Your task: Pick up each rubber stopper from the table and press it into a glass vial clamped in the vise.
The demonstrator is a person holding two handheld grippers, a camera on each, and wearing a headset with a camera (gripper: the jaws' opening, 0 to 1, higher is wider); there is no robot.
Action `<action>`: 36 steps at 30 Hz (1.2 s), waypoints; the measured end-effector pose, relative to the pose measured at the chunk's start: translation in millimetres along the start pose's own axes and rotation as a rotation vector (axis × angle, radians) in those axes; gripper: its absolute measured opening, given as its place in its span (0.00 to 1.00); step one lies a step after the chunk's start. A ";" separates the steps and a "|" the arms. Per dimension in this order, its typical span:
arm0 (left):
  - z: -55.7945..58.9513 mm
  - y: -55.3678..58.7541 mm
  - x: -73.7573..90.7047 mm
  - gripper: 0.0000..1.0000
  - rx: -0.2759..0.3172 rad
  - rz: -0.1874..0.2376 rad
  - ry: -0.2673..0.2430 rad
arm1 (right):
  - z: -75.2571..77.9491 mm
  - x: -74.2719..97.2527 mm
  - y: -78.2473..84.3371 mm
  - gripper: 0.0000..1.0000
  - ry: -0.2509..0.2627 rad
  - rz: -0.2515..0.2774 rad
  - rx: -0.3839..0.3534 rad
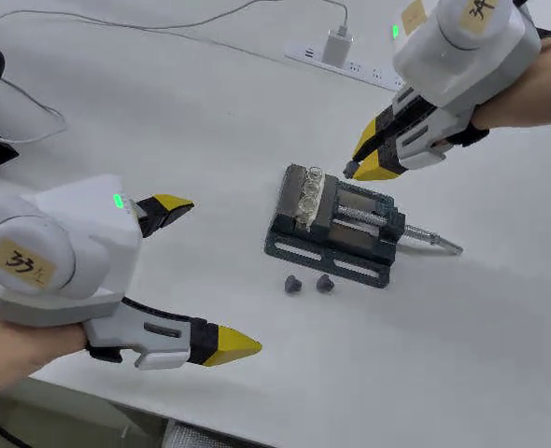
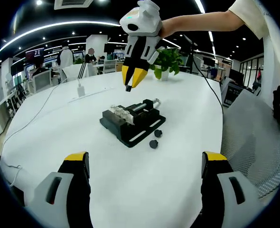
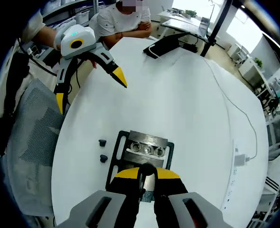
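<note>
L gripper (image 1: 210, 276), lower left of head view: yellow-tipped jaws spread wide, nothing between them, over bare table (image 1: 462, 355), left of vise (image 1: 350, 245) and well apart from it.

R gripper (image 1: 361, 170), upper right of head view: jaws almost closed, pinching held stopper (image 3: 147, 172) at the tips. It is dark and small, seen best at bottom centre of R gripper view. In L gripper view it sits above the vials (image 1: 309, 191) and apart from them.

Vials: 3 in a row, upright, clear glass, clamped between vise jaws at frame centre. Mouths look open in R gripper view.

On table just below vise base: left stopper (image 1: 293, 284) and right stopper (image 1: 325, 282), side by side, not touching.

Power strip (image 1: 346, 58) w/ white charger plugged in, top centre; cable runs off to upper left.
</note>
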State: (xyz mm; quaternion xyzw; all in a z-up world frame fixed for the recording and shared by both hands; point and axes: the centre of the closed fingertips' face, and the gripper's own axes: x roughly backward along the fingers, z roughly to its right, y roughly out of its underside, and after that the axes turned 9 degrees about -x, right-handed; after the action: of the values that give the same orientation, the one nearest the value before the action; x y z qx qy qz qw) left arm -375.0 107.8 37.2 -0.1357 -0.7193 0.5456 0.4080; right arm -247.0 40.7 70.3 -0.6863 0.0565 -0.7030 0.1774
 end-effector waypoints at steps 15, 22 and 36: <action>-0.5 4.0 -1.2 0.98 0.010 -0.005 -0.003 | 11.5 -19.0 -11.7 0.05 -0.066 -0.084 0.133; -0.2 6.4 -0.9 0.98 0.017 -0.007 -0.002 | 12.4 -25.5 -9.9 0.05 -0.083 -0.106 0.172; -2.5 10.9 0.3 0.97 0.034 -0.008 -0.008 | 16.3 -40.5 -13.5 0.05 -0.108 -0.125 0.192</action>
State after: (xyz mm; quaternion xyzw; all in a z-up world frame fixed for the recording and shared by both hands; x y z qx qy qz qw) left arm -376.0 113.7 27.8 -0.1239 -0.7121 0.5567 0.4095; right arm -233.5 69.2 37.2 -0.7052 -0.0635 -0.6770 0.2009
